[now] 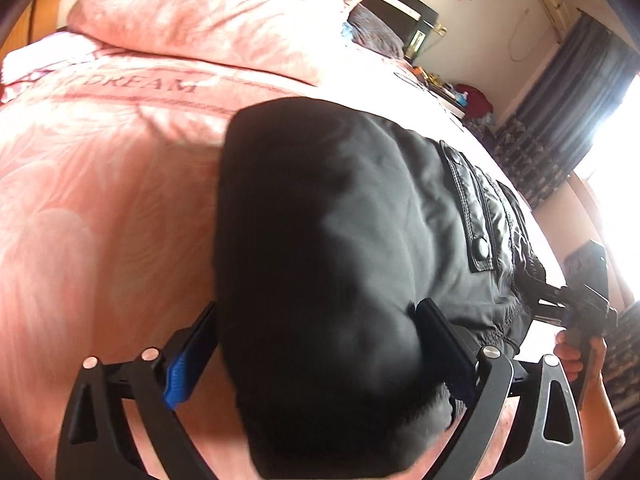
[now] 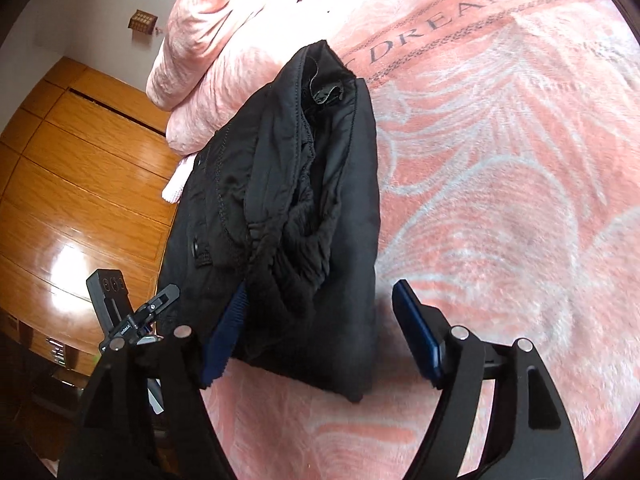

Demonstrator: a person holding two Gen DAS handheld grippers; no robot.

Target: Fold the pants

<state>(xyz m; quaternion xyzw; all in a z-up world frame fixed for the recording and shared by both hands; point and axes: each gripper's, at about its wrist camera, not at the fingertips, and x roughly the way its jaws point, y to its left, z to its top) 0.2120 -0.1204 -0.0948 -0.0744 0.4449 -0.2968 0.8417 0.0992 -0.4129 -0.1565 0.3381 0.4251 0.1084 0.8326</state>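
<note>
Both grippers stand wide apart over folded black pants (image 1: 340, 240) on a bed. Nearest the lens, the left gripper (image 1: 316, 344) straddles the near end of the bundle, blue pads (image 1: 182, 372) spread on either side; whether they touch the cloth cannot be told. The right gripper (image 2: 316, 328) is likewise spread around the pants' opposite end, its right pad clear of the fabric and its left pad at the cloth's edge. The pants lie folded on a pink blanket (image 2: 500, 200) patterned with pale leaves and the word "DREAM". Beyond them sits a rumpled pink quilt (image 1: 192, 20). A hand (image 1: 576, 356) grips the right tool's handle. Farther off are wooden cabinets (image 2: 80, 168) and dark curtains (image 1: 568, 104).
</note>
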